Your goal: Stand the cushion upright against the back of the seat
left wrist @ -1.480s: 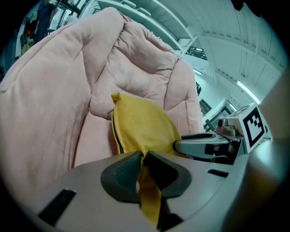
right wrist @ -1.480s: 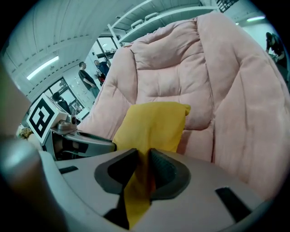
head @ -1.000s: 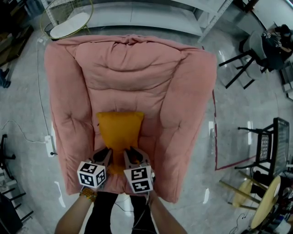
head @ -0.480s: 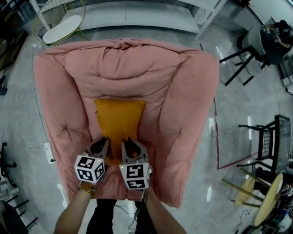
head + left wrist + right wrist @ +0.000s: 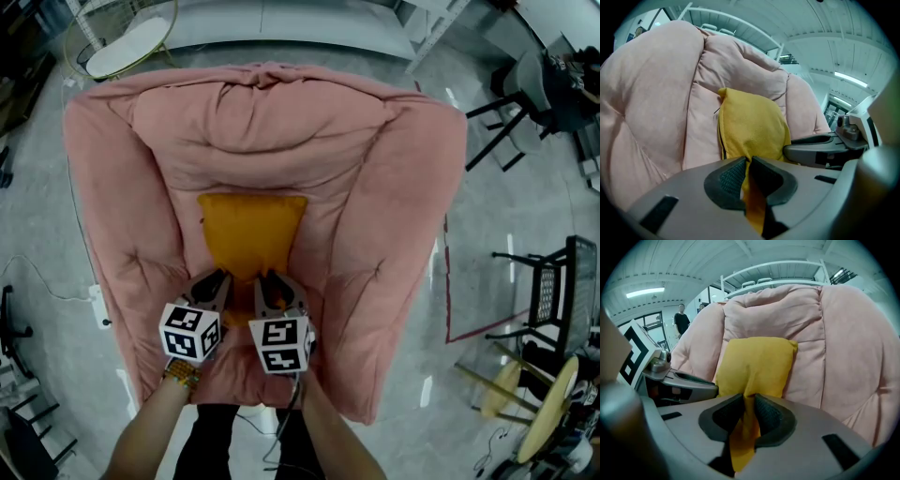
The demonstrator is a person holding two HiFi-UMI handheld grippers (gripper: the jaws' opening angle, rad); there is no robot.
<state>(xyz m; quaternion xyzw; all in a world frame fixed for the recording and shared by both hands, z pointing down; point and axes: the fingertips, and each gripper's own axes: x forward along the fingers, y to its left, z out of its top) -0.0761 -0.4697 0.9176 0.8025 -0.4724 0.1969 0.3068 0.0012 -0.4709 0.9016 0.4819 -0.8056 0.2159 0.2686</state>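
Observation:
A yellow cushion [image 5: 250, 234] stands on the seat of a big pink padded armchair [image 5: 394, 187], its top edge near the chair's backrest [image 5: 267, 131]. My left gripper [image 5: 221, 279] is shut on the cushion's near left corner, with yellow fabric [image 5: 751, 187] pinched between its jaws. Beside it, my right gripper [image 5: 269, 281] is shut on the near right corner of the yellow cushion [image 5: 754, 364]. In both gripper views the cushion rises upright in front of the pink backrest [image 5: 773, 315].
The armchair's puffy arms [image 5: 112, 216] flank the cushion on both sides. A round wire-framed table [image 5: 122, 42] stands behind the chair at the left. Dark chairs [image 5: 544, 291] and a stool [image 5: 539, 412] stand on the grey floor at the right. People stand far off in the right gripper view.
Both grippers have moved forward toward the backrest with the cushion held in them; the cushion's top edge now lies closer to the backrest.

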